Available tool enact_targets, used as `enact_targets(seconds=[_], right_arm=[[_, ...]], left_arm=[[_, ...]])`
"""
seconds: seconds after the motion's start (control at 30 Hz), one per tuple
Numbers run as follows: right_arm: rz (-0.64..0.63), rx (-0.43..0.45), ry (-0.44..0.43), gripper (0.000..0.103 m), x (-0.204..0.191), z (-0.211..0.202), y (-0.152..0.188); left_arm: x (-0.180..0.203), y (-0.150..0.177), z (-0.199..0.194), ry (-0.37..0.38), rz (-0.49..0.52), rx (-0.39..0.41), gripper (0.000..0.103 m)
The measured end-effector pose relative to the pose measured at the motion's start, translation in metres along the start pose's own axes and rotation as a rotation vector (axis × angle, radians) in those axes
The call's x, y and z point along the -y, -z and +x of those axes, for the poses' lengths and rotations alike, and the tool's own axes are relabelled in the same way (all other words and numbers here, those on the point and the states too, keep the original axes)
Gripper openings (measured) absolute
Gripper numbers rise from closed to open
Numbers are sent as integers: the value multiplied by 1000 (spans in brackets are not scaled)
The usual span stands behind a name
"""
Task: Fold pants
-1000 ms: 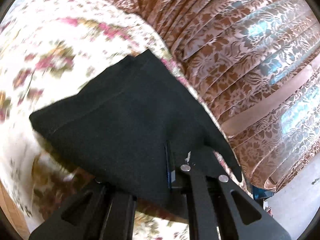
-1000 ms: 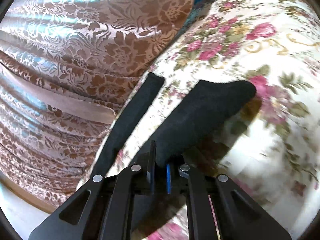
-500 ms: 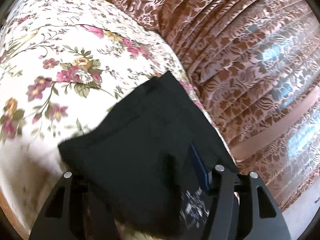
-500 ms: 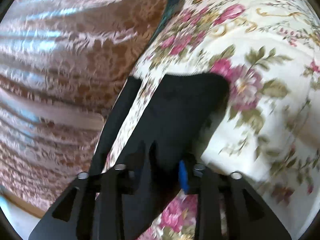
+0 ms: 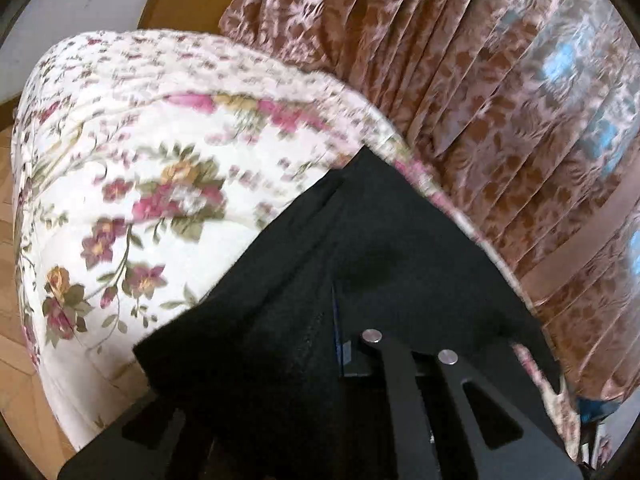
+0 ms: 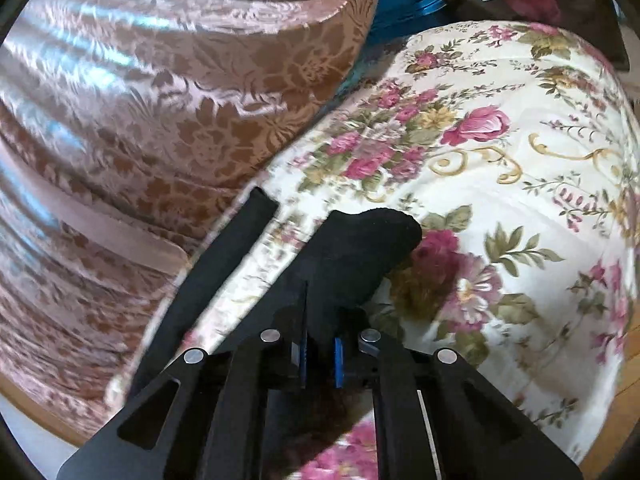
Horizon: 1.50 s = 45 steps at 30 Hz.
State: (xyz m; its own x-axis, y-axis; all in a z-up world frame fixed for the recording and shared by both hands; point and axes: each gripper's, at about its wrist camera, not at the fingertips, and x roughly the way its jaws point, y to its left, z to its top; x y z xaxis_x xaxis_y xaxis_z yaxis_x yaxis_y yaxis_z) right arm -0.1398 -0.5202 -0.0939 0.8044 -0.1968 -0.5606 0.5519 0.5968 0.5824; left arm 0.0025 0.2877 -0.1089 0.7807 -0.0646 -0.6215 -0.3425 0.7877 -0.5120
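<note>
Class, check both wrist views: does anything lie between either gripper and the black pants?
Nothing visible does. The right gripper has its jaws closed on the black pants, and the left gripper is buried in the same cloth over the floral cover.

The black pants (image 5: 320,300) cover most of the left gripper (image 5: 320,344), so one finger is hidden and you cannot tell how it stands. The flowers on the bedspread (image 5: 160,168) look smeary there. By the right gripper (image 6: 320,348), the pants (image 6: 352,264) hide the fingertips, and the picture's bottom edge cuts the cloth off.
</note>
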Motion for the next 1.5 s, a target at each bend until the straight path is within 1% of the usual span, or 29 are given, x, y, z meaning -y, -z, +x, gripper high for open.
enact_targets(seconds=[0.03, 0.1, 0.2, 0.27, 0.37, 0.43, 0.47, 0.53, 0.57, 0.63, 0.7, 0.73, 0.77, 0.8, 0.83, 0.87, 0.9, 0.93, 1.0, 1.03, 1.1, 1.13, 1.23, 1.27, 1.3, 1.33, 1.4, 1.5], right_arm=[[21, -21, 25, 8, 8, 8, 5], [58, -43, 45, 8, 21, 18, 12], [63, -31, 30, 8, 25, 16, 14], [59, -41, 39, 8, 24, 16, 13], [75, -28, 82, 16, 22, 10, 11], [77, 6, 131, 26, 19, 3, 9], [69, 29, 161, 26, 16, -2, 7], [35, 94, 236, 27, 9, -16, 2], [21, 130, 260, 27, 4, -23, 0], [-13, 216, 275, 27, -9, -42, -6], [-63, 268, 261, 27, -27, -54, -9], [-95, 285, 240, 27, -40, -57, -10], [-132, 287, 212, 27, -53, -57, -9], [-181, 265, 176, 33, -70, -52, -7], [-206, 242, 149, 50, -81, -46, -5], [-224, 221, 118, 55, -90, -40, -1], [-249, 190, 70, 57, -104, -31, 6], [-269, 167, 48, 57, -113, -23, 12], [-320, 94, 10, 57, -136, -3, 29], [-337, 59, -6, 57, -145, 6, 36], [-367, -17, -39, 57, -163, 23, 53], [-383, -37, -47, 57, -170, 28, 61], [-463, -121, -78, 57, -198, 48, 92], [-487, -144, -88, 59, -206, 54, 101], [-502, -157, -95, 67, -212, 57, 108], [-530, -172, -115, 69, -222, 61, 118], [-591, -182, -129, 69, -238, 68, 133], [-669, -187, -142, 69, -257, 78, 147]], left_arm=[[-2, 3, 4, -12, 5, -8, 9], [-2, 6, 6, -31, 27, -4, 11], [-1, 3, 1, -51, 41, 3, 16], [-7, 0, -2, -49, 22, 1, 22], [-17, -4, -7, -58, -15, 16, 26], [-21, -8, -11, -95, -20, 36, 26], [-23, -10, -12, -112, -20, 46, 27], [-31, -19, -23, -211, -48, 106, 49], [-37, -23, -29, -237, -74, 136, 50], [-47, -29, -36, -235, -116, 151, 50], [-49, -32, -41, -213, -136, 157, 52], [-47, -32, -42, -194, -131, 157, 56], [-43, -33, -41, -180, -122, 155, 62], [-35, -32, -41, -158, -100, 151, 65], [-25, -31, -40, -133, -74, 150, 69], [-16, -29, -39, -113, -49, 147, 73], [-1, -27, -35, -84, -4, 137, 76], [10, -24, -33, -62, 26, 125, 80], [33, -18, -28, -1, 87, 88, 85], [45, -15, -22, 30, 118, 59, 90], [66, -7, -11, 69, 167, 5, 92], [78, -2, -5, 86, 197, -23, 94], [104, 11, 9, 89, 254, -86, 96], [112, 16, 15, 103, 266, -110, 96], [119, 21, 19, 109, 274, -124, 97], [124, 25, 21, 110, 281, -132, 98], [136, 31, 27, 111, 308, -143, 99], [147, 37, 31, 87, 361, -147, 101]])
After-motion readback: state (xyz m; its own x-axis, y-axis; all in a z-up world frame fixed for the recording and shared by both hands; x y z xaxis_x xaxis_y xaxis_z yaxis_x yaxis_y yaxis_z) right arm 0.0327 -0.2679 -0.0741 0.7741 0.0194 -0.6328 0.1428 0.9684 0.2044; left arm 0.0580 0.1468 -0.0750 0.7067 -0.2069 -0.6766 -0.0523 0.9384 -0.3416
